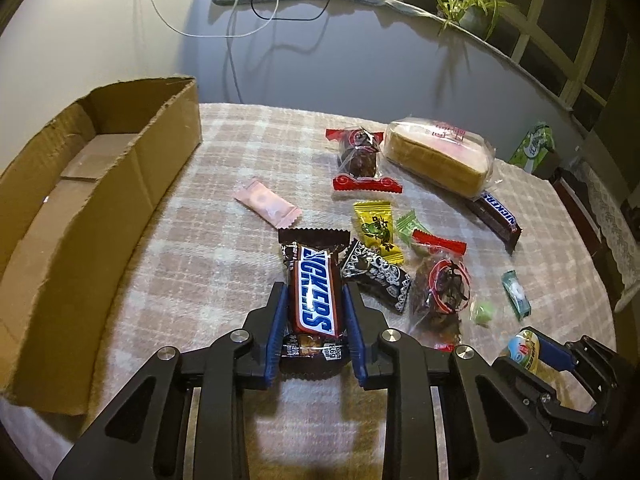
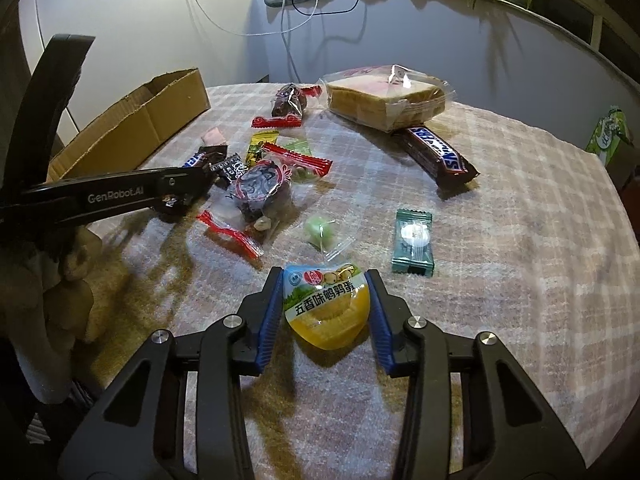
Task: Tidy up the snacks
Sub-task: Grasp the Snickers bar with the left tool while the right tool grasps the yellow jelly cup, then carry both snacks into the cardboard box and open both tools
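Left tool (image 1: 314, 312): blue pads pressed on both long sides of a small Snickers bar (image 1: 314, 292), pinching it just beside the cardboard box (image 1: 120, 168), on the box's right.
Right tool (image 2: 325, 312): pads closed against the two edges of a yellow egg packet (image 2: 326, 308), gripping it well to the right of the box, at the near side of the desk.
Cardboard box: open on top, low walls, at the left side of the desk (image 1: 224, 148), which wears a pale plaid cloth.
Pink sachet (image 1: 267, 207): the loose snack nearest the box, beyond the small bar.
Black patterned sweet (image 1: 376, 276): touching the small bar on the side away from the box.
Yellow sweet (image 1: 376, 234): just beyond the black one.
Bagged dates (image 1: 440, 292): clear wrap with red ends, farther from the box than the black sweet.
Bread pack (image 1: 440, 156): far right of the box, at the desk's back.
Long Snickers bar (image 2: 438, 156): one end tucked against the bread pack, well apart from the box.
Teal sachet (image 2: 413, 246): flat, farthest right of the loose sweets.
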`<state>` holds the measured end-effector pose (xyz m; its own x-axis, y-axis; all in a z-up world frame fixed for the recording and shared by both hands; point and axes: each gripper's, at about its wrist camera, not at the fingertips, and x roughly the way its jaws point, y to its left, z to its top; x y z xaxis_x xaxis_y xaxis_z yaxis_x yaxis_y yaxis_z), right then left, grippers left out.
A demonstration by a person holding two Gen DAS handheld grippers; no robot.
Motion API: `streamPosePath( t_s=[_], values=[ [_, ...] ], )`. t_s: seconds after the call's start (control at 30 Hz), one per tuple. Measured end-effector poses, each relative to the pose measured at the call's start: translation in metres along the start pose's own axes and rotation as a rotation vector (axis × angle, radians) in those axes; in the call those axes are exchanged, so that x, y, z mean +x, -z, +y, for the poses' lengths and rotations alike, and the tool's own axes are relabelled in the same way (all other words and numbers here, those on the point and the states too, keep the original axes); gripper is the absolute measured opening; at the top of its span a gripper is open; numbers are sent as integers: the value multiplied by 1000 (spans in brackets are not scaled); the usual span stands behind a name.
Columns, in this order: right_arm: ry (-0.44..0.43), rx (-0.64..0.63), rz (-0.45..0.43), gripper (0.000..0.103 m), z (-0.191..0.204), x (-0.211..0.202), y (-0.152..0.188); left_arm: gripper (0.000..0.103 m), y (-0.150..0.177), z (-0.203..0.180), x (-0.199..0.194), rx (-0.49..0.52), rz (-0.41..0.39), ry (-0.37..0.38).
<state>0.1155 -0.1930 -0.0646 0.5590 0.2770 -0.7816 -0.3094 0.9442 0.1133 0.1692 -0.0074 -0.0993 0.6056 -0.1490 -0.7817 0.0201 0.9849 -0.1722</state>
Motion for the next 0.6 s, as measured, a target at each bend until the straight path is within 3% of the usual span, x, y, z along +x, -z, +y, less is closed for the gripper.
streamPosePath(
  t_s=[0.17, 0.6],
  values=[
    [1, 12, -9, 42, -1, -7, 2, 26, 7, 8, -11, -26, -3, 28],
    [-41, -36, -113, 41, 30, -42, -32, 26, 1, 36, -73, -63, -131, 33]
  ],
)
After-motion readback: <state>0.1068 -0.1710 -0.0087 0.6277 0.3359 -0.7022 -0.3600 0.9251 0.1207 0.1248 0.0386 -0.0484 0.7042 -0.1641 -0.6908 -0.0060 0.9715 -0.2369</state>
